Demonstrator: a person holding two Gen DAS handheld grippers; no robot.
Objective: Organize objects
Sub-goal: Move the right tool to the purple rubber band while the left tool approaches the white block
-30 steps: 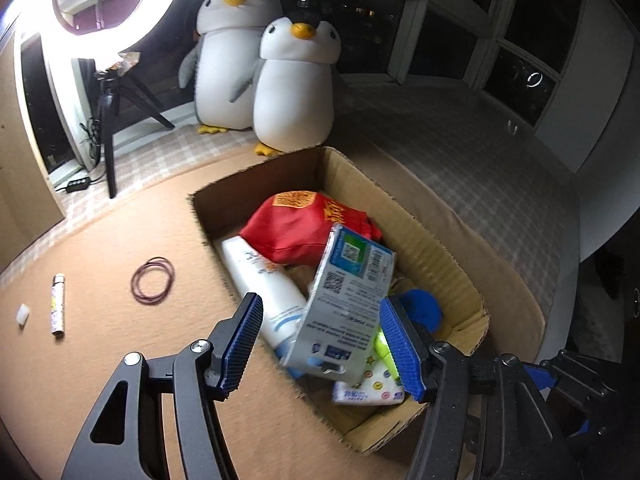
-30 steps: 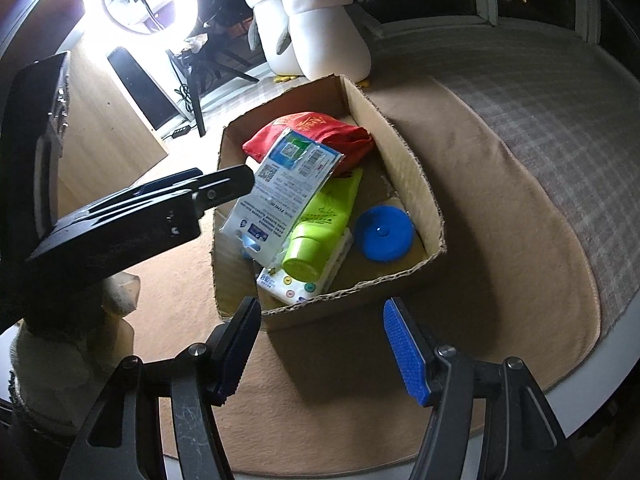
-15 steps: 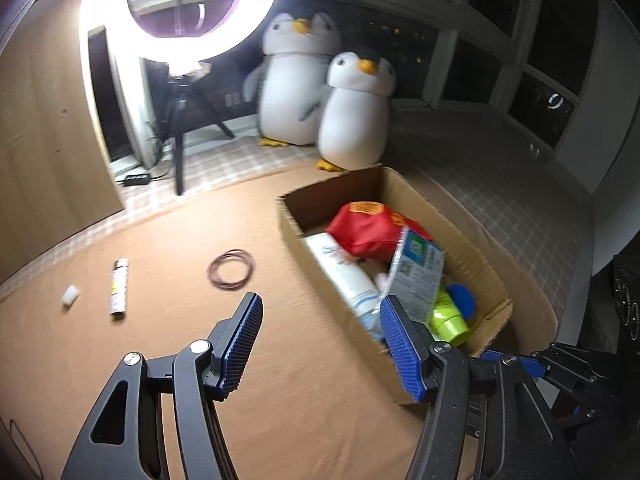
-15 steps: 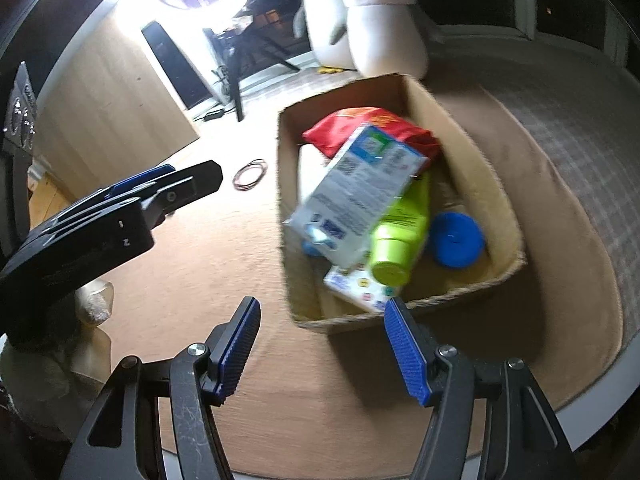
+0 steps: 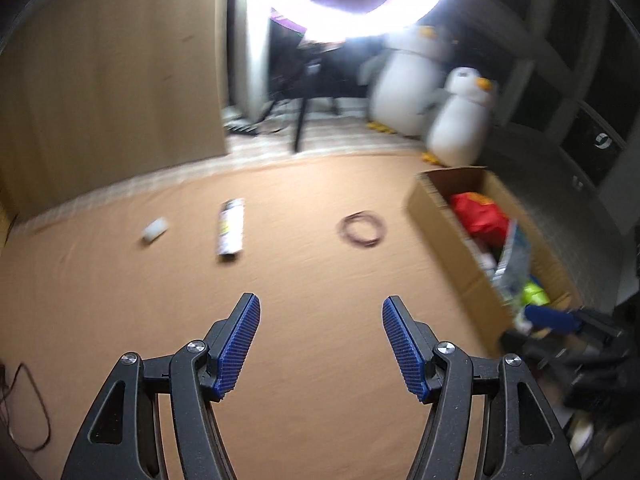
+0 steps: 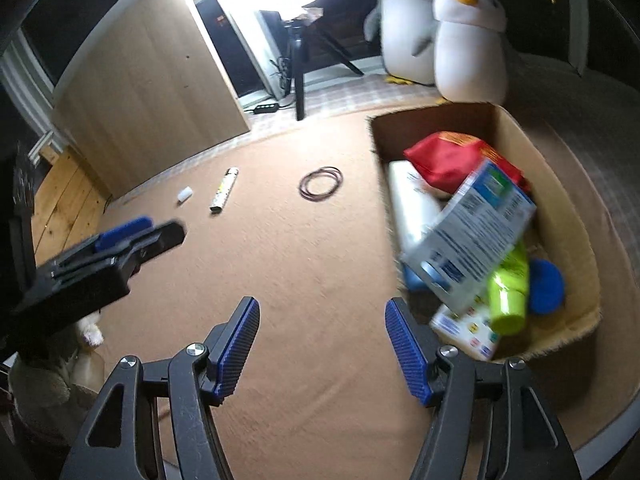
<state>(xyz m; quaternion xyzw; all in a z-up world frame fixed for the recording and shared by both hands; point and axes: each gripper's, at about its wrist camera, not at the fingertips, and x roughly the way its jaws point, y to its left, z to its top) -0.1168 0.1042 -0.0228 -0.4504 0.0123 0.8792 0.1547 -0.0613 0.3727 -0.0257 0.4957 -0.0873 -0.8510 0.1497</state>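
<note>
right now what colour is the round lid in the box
Blue round lid; clearest in the right wrist view.

**Left wrist view: items relative to the cardboard box**

We hold the left gripper (image 5: 320, 340) with jaws spread wide and nothing between them, above the tan mat (image 5: 304, 272). The cardboard box (image 5: 452, 236) sits at far right, with a red bag (image 5: 478, 212) inside. Just left of the box lies a ring of rubber bands (image 5: 363, 230); farther left, a small tube (image 5: 231, 228), then a white cap (image 5: 154, 231). Behind the box stand two plush penguins (image 5: 460, 116).
</note>
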